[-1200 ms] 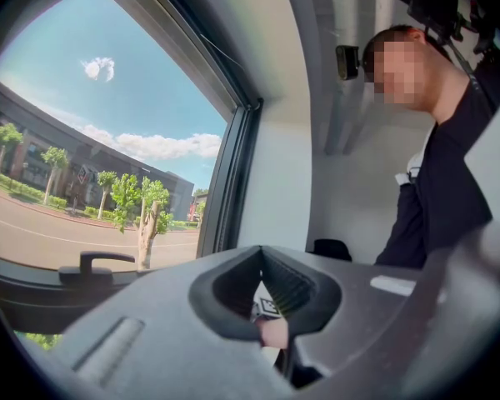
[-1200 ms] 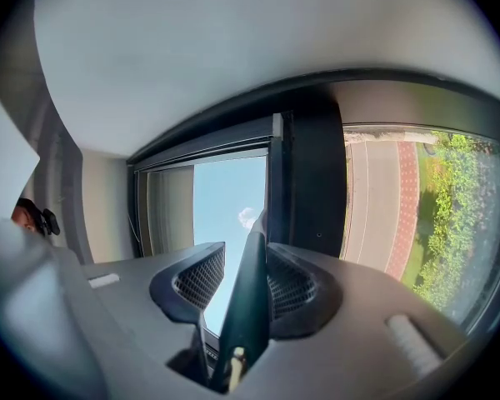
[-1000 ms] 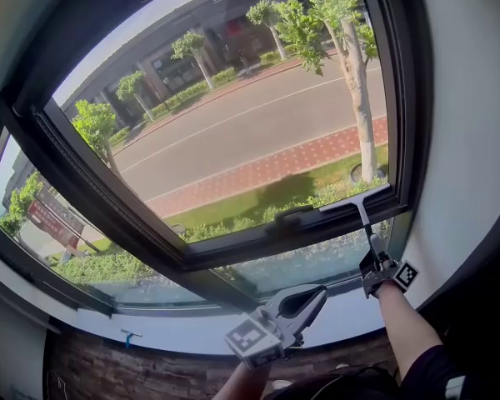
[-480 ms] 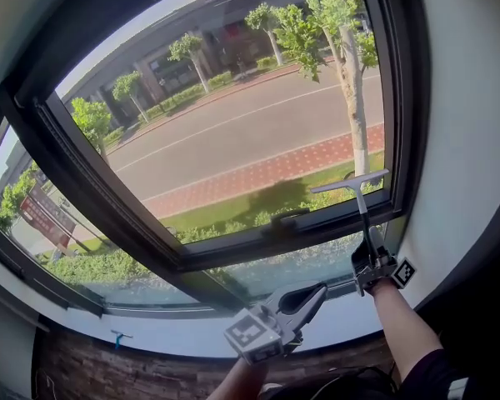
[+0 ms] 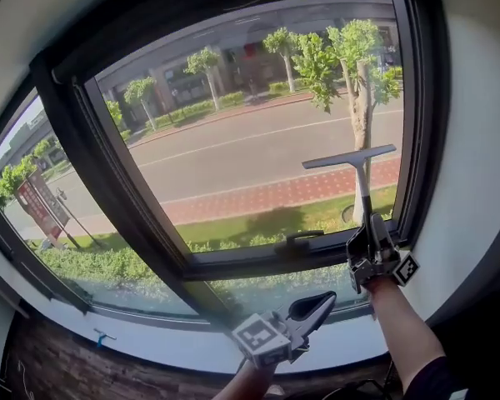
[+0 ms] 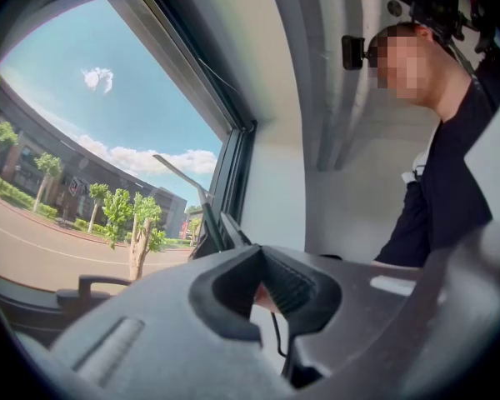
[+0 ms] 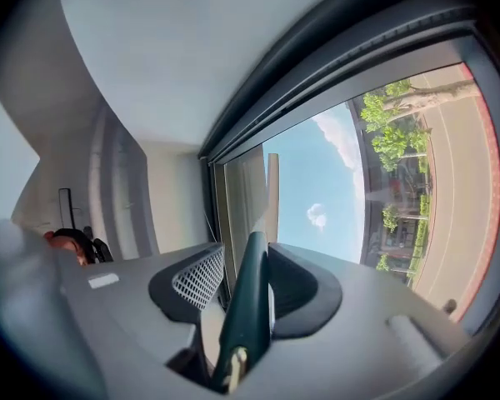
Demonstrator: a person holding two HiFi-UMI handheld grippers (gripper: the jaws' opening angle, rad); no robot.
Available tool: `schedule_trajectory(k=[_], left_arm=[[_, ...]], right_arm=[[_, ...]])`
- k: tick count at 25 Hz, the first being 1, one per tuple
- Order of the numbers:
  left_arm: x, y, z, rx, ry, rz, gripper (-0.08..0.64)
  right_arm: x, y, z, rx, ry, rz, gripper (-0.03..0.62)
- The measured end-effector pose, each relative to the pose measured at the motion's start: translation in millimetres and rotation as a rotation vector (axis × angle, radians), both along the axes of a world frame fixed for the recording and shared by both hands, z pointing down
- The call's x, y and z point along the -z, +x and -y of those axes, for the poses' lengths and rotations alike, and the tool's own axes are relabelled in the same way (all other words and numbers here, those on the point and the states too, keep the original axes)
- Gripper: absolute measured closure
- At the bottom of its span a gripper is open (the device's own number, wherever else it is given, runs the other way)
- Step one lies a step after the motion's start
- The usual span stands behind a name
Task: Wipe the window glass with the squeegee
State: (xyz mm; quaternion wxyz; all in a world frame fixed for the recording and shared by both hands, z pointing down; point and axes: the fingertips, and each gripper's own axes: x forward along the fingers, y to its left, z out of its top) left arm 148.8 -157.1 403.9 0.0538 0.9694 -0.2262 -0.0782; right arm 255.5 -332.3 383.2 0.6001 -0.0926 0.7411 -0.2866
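Observation:
The squeegee [image 5: 351, 157] stands upright against the window glass [image 5: 250, 148], its blade level across the pane's right side, about halfway up. My right gripper [image 5: 369, 247] is shut on its dark green handle [image 7: 248, 302], just above the lower frame. In the right gripper view the blade [image 7: 272, 192] rises edge-on along the glass. My left gripper [image 5: 320, 302] hovers low over the sill, jaws together and holding nothing. The left gripper view shows its dark pads [image 6: 296, 290], with the squeegee [image 6: 182, 175] up beyond them.
A dark window frame [image 5: 422, 132] borders the pane on the right, and a latch handle [image 5: 298, 239] sits on the lower rail. A thick mullion [image 5: 108, 173] splits off a left pane. The white sill [image 5: 175, 350] carries a small blue object [image 5: 100, 337]. A person [image 6: 450, 173] stands behind.
My right gripper has carried the squeegee up the glass from near the lower frame to mid-pane. The left gripper has stayed low, almost unmoved.

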Motion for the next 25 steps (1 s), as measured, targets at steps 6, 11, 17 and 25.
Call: schedule_trajectory(k=[6, 11, 17, 25], left_arm=[[13.7, -30.0, 5.0, -0.007, 0.032, -0.025, 0.557], [21.4, -57.0, 10.8, -0.019, 0.059, -0.032, 0.557], [33.3, -90.1, 18.8, -0.042, 0.101, -0.015, 0.557], [38.8, -123.9, 31.5, -0.1, 0.117, -0.032, 0.558]], right_arm=[[79.7, -38.5, 1.2, -0.003, 0.129, 0.027, 0.425], [150.5, -72.4, 6.0, -0.004, 0.229, 0.041, 0.425], [221.0, -84.1, 13.9, -0.042, 0.327, 0.068, 0.425], [281.5, -88.7, 26.5, -0.108, 0.392, 0.005, 0.425]])
